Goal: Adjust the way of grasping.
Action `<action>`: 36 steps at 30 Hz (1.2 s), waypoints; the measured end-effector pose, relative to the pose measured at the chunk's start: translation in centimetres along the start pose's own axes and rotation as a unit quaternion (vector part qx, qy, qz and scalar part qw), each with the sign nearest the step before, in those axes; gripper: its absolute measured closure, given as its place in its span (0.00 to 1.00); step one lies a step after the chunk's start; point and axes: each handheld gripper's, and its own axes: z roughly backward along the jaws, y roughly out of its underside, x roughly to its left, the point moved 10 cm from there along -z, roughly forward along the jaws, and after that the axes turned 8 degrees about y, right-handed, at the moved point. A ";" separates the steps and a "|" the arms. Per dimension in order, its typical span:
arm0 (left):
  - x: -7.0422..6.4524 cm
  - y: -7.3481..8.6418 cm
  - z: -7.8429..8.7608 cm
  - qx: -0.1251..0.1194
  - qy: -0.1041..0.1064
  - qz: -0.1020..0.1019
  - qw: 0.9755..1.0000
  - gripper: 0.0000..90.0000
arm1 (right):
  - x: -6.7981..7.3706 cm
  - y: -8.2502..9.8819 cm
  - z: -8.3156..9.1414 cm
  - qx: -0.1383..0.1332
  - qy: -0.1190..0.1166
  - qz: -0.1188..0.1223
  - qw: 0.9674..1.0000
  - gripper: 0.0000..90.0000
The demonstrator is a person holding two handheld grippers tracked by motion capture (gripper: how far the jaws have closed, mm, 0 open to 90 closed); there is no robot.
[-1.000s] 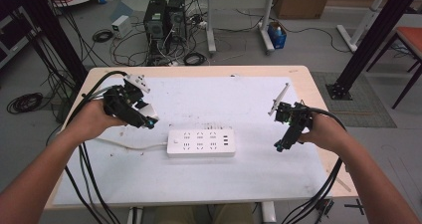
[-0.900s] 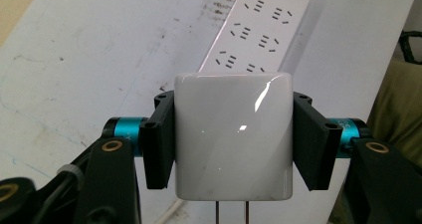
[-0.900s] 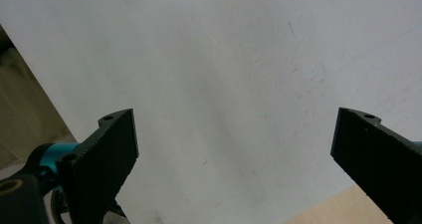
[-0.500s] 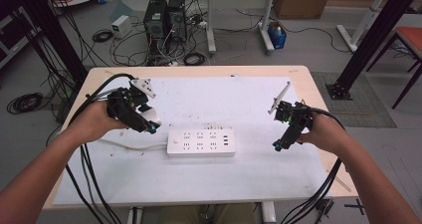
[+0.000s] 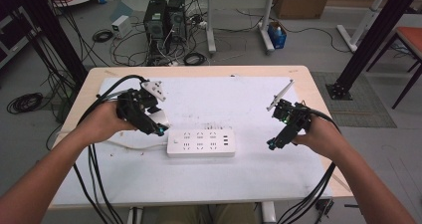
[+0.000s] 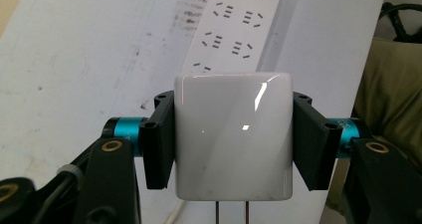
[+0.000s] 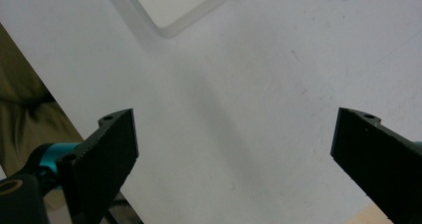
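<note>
left gripper (image 5: 158, 126) is sitting at about 9 o'clock on the table (image 5: 298, 181) in the high view, just beside the left end of the white power strip (image 5: 201, 143). in the left gripper view its jaws are clamping a glossy white charger block (image 6: 233, 134) from both sides, pads flat against the block's side faces. two metal prongs (image 6: 232, 214) are sticking out of the block's bottom edge, at 6 o'clock in that view. the block is being held off the mat, with the power strip's sockets (image 6: 229, 30) showing past it at 12 o'clock. in the high view the block is showing as a pale patch (image 5: 160, 118) at the gripper tip, up and left of the strip's end; can't tell if it's touching the strip.

power strip is lying flat near the middle of the white mat (image 5: 224, 104), long side running 9 to 3 o'clock, its white cord (image 5: 134, 145) trailing off toward 9 o'clock under the left hand (image 5: 102, 127).

right gripper (image 5: 273, 143) is at about 3 o'clock, well apart from the strip's right end. in the right gripper view its jaws are standing wide apart with nothing between them, just bare mat; a corner of the strip (image 7: 174, 7) is showing at 11 o'clock. right hand (image 5: 318, 137) is gripping the body behind it.
</note>
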 end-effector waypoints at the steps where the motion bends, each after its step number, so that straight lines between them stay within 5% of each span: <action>1: -0.1 -0.2 -0.3 -0.003 0.003 -0.004 1.000 0.47 | 0.1 -0.1 0.1 -0.004 -0.002 -0.008 1.000 0.04; 11: -0.9 -2.8 -2.2 0.003 0.025 -0.050 0.998 0.47 | 2.1 -1.9 0.5 -0.066 -0.046 -0.041 0.996 0.04; 16: -1.6 -4.1 -3.4 0.009 0.036 -0.067 0.997 0.47 | 2.8 -3.1 1.1 -0.111 -0.094 -0.086 0.986 0.04; 24: -2.7 -6.5 -4.9 0.001 0.052 -0.090 0.995 0.47 | 3.5 -4.0 1.9 -0.150 -0.118 -0.117 0.975 0.04; 36: -4.1 -9.6 -6.4 -0.020 0.056 -0.124 0.991 0.47 | 4.0 -5.1 2.4 -0.201 -0.187 -0.182 0.944 0.04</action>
